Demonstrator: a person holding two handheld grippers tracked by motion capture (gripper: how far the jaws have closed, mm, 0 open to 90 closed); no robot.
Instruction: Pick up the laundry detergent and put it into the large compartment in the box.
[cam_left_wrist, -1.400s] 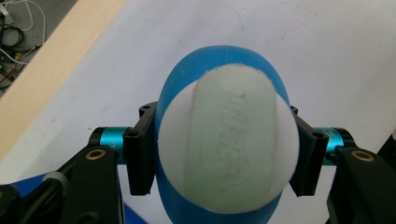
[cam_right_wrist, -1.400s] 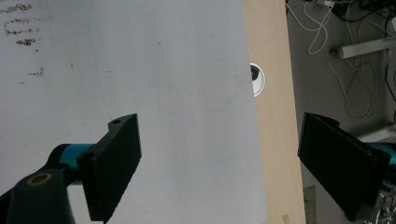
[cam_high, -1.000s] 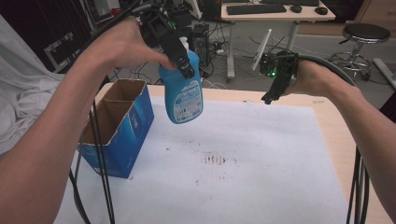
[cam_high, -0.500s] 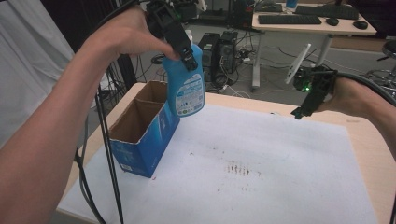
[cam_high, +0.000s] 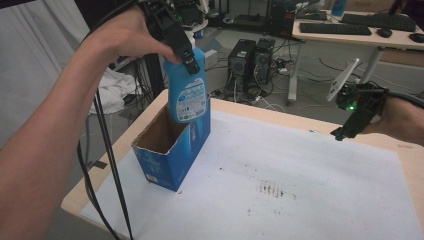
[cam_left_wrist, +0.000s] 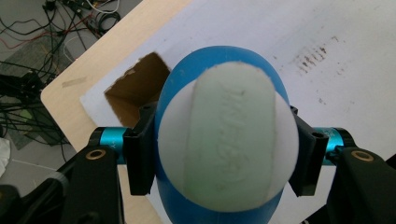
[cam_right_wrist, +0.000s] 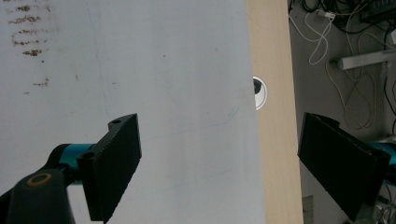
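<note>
Blue bottle (cam_high: 186, 90) clamped between left gripper (cam_high: 187, 57) fingers (cam_left_wrist: 140, 149), above box (cam_high: 170, 150)

the left forearm (cam_high: 55, 130) rises from seven o'clock of the high view toward twelve, wrist bent so the left gripper (cam_high: 186, 56) points down from the hand (cam_high: 122, 37). its jaws are clamped, one at nine o'clock and one at three in the left gripper view (cam_left_wrist: 224, 154). the right hand (cam_high: 400, 120) enters at three o'clock, well apart, its right gripper (cam_high: 342, 132) aimed down toward seven, jaws spread wide and bare (cam_right_wrist: 219, 163).
</note>
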